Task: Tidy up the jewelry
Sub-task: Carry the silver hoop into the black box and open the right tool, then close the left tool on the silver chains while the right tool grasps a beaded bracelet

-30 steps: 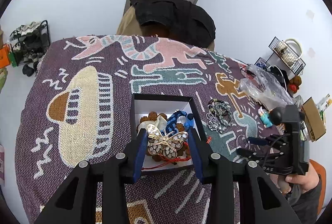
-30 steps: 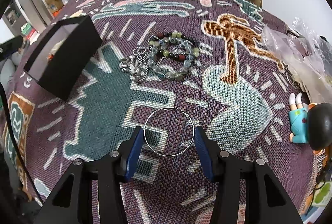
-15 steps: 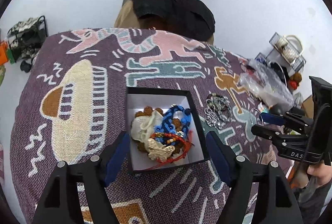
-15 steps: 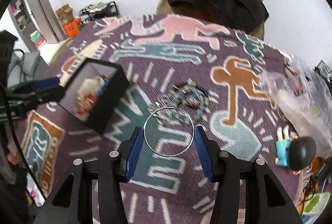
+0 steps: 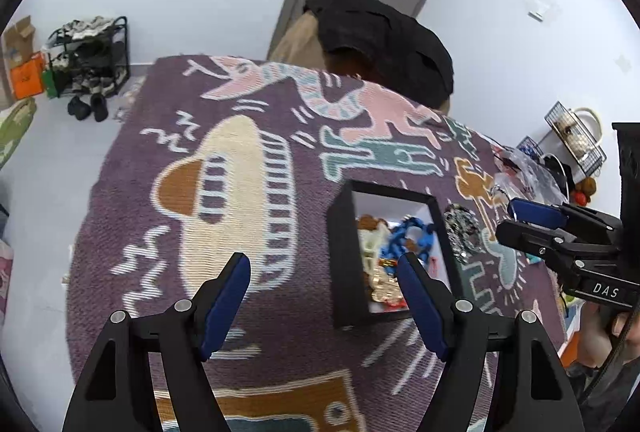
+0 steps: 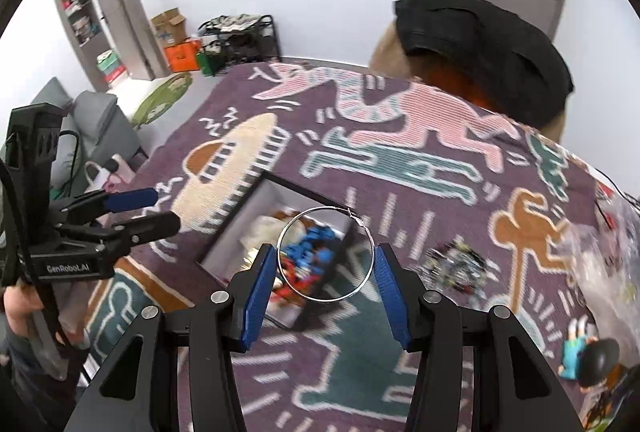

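Purple patterned tabletop: left gripper now spread empty beside black open box, butterfly brooch dropped inside; right gripper pinches thin silver hoop above it.

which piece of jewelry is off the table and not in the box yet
The silver hoop, held between the right gripper. The bead bracelets lie on the blanket.

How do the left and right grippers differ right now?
The left gripper stands open with nothing between its pads; the right gripper is shut on a thin silver hoop earring. The left sits beside the black jewelry box, above the patterned cloth; the right hangs over the box. Both have blue pads on black fingers.
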{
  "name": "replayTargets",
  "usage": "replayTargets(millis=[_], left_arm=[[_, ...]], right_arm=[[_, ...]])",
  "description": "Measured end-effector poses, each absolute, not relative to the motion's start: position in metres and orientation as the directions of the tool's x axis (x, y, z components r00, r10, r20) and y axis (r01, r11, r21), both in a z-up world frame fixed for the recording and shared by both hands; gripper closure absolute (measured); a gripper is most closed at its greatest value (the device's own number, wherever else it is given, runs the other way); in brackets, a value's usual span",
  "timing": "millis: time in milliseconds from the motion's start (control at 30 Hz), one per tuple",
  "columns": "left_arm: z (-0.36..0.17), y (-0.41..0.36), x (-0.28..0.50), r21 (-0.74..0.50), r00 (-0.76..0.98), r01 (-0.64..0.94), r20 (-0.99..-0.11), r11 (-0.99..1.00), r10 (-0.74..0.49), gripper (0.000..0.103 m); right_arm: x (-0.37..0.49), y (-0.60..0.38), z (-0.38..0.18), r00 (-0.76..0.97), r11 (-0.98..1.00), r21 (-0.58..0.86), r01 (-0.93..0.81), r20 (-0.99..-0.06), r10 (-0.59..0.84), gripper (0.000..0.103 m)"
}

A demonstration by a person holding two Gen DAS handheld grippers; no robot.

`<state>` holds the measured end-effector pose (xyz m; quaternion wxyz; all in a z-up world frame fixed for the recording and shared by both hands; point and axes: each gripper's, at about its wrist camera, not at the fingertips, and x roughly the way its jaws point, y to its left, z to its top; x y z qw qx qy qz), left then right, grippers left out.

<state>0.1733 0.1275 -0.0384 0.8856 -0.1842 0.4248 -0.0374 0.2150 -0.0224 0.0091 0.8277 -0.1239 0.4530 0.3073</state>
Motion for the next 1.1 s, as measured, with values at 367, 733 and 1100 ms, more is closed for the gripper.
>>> replayTargets(millis=[367, 733, 1100], left_arm=[[-0.042, 0.148, 0.167, -0.363, 0.635, -0.112, -0.742, 0.925, -0.214, 0.014], [-0.026, 0.109, 0.179, -0.369, 0.647, -0.039, -0.717, 0.929, -0.258, 0.004], [-0.016, 0.050, 0.193, -0.349, 0.647, 0.072, -0.697, 0.934, -0.310, 0.006]], right_arm=[[0.218, 0.006, 0.003, 0.379, 0.763, 0.115, -0.636, -0.814, 0.439, 0.024], [0.231, -0.075, 0.004, 0.438, 0.858, 0.131, -0.497, -0.816, 0.378, 0.024], [0.230, -0.139, -0.001, 0.479, 0.898, 0.131, -0.420, -0.809, 0.342, 0.025]])
